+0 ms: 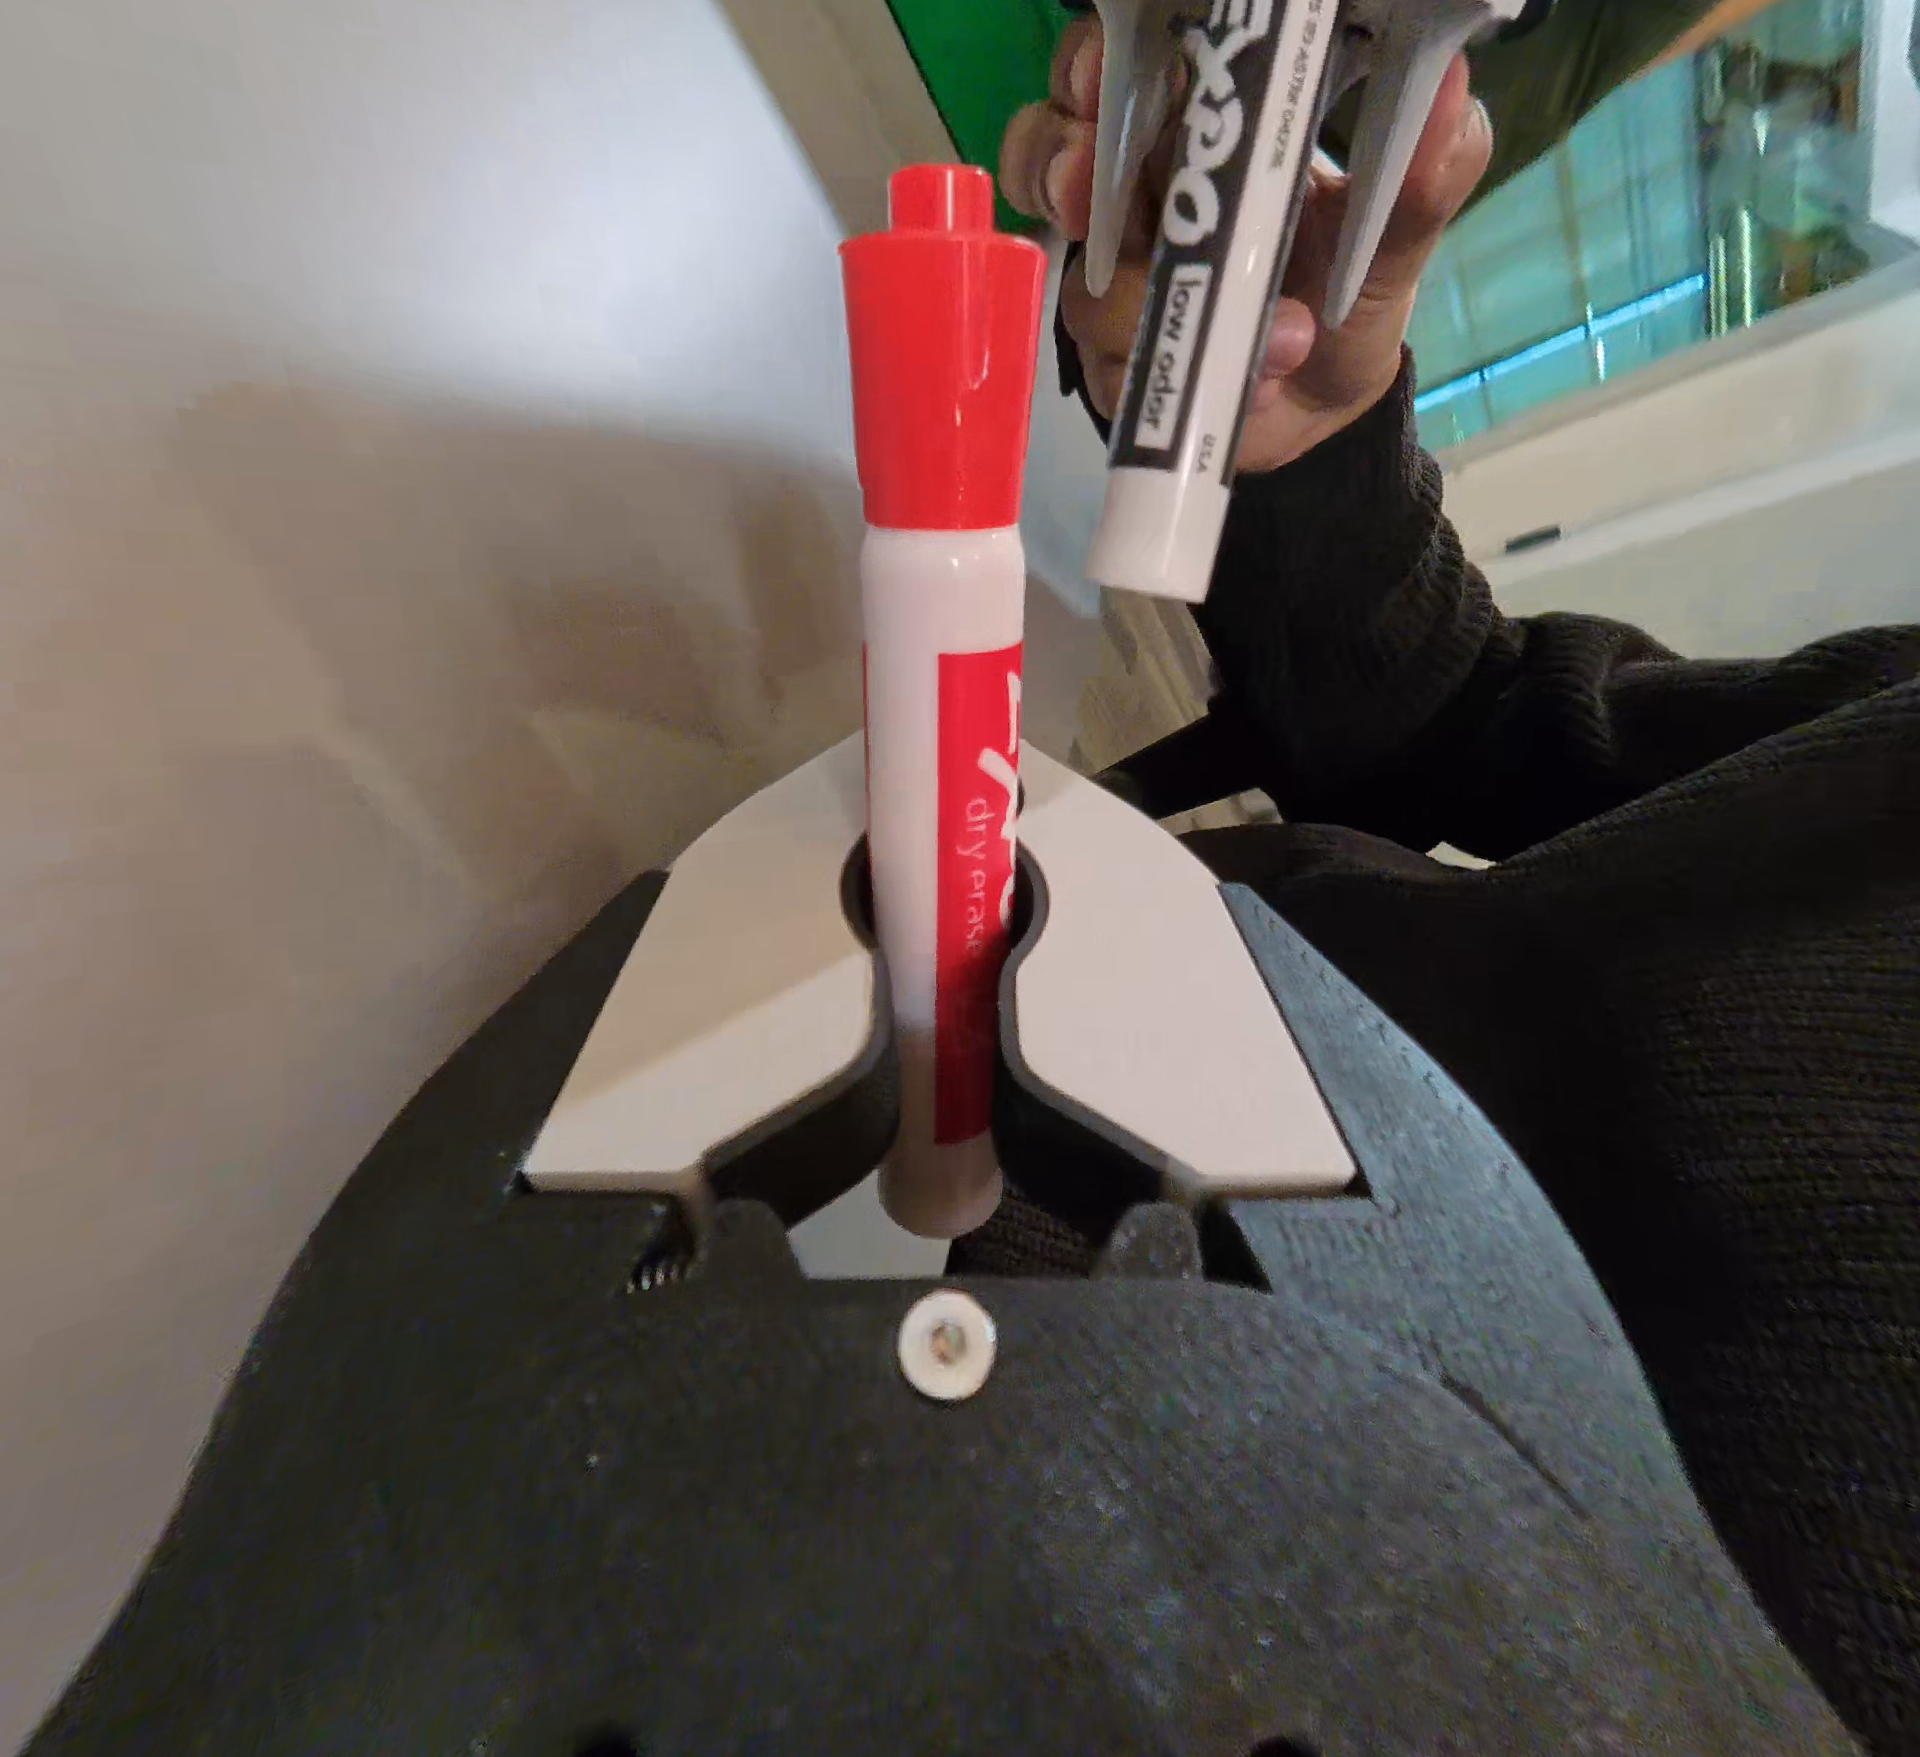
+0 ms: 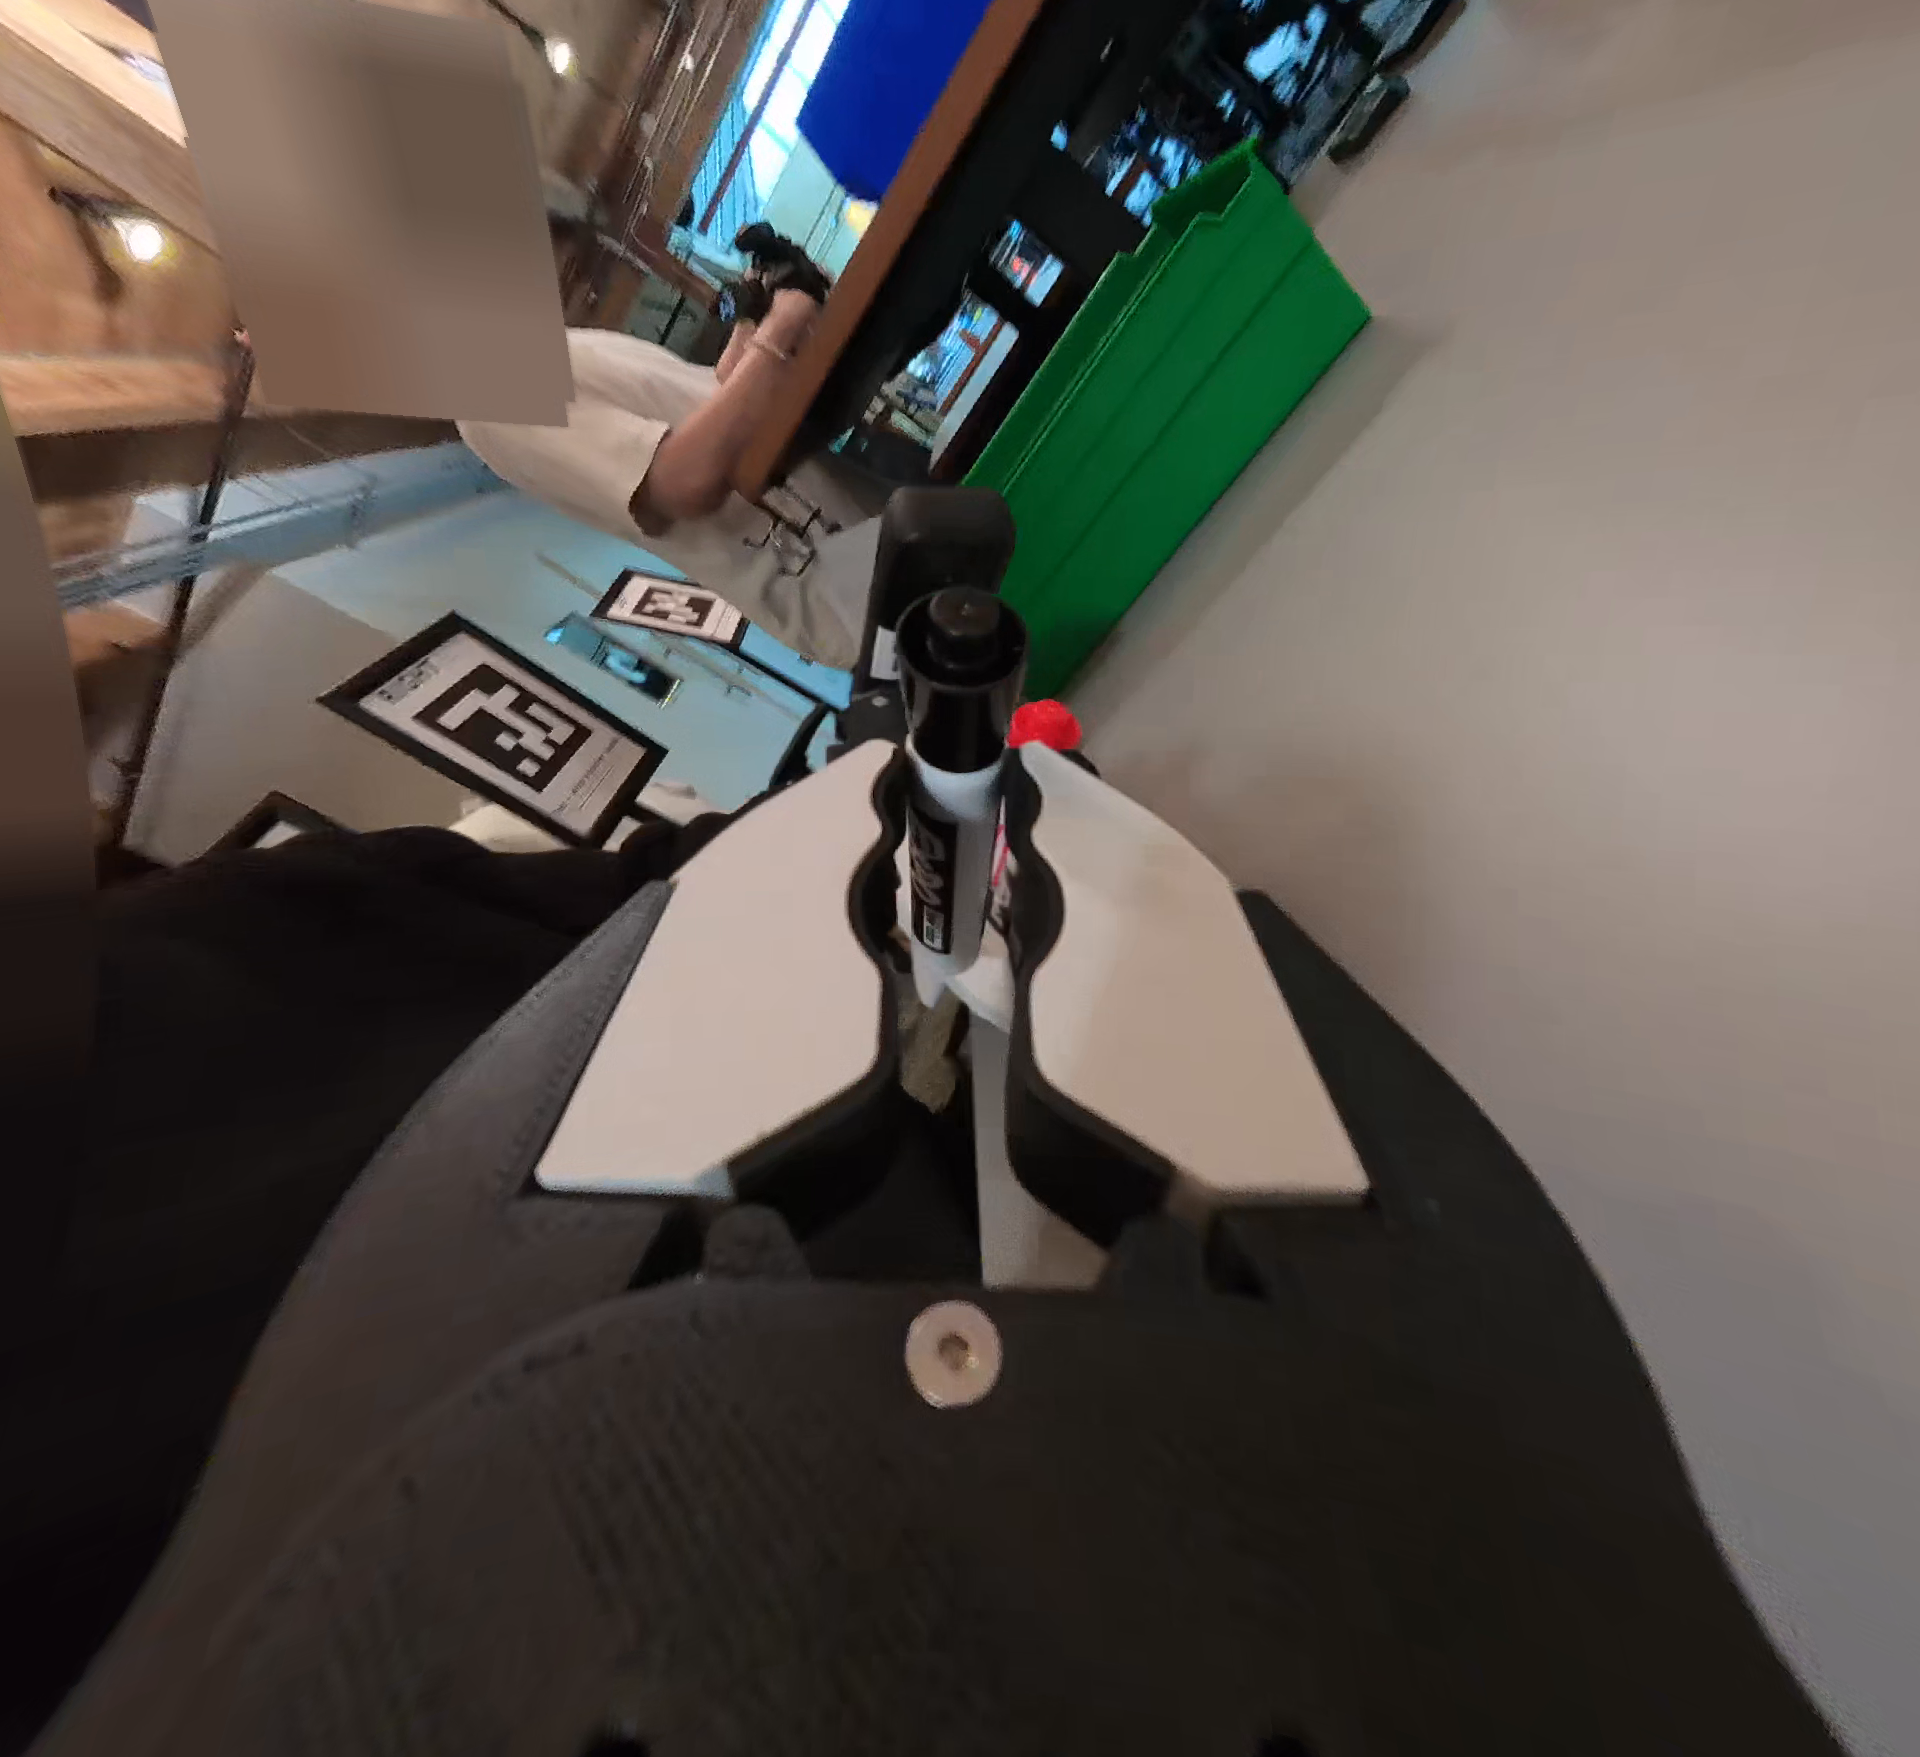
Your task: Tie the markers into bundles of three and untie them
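My left gripper (image 1: 940,824) is shut on a red-capped marker (image 1: 940,481) that points forward along its fingers, cap outward. My right gripper (image 2: 951,772) is shut on a black-capped marker (image 2: 956,731), also lengthwise between its fingers. In the left wrist view the right gripper (image 1: 1226,294) comes in from the top right with the black marker's white barrel (image 1: 1184,273) slanting down, its end just right of the red cap and apart from it. In the right wrist view the red cap (image 2: 1044,725) peeks out behind the right finger.
A white tabletop (image 1: 312,564) fills the left side. A green bin (image 2: 1164,429) stands on it farther off. A hand in a black sleeve (image 1: 1403,668) holds the right gripper. Printed marker tags (image 2: 499,731) and a seated person (image 2: 665,440) are in the background. The left gripper's tips are roughly 11 cm from the right gripper's.
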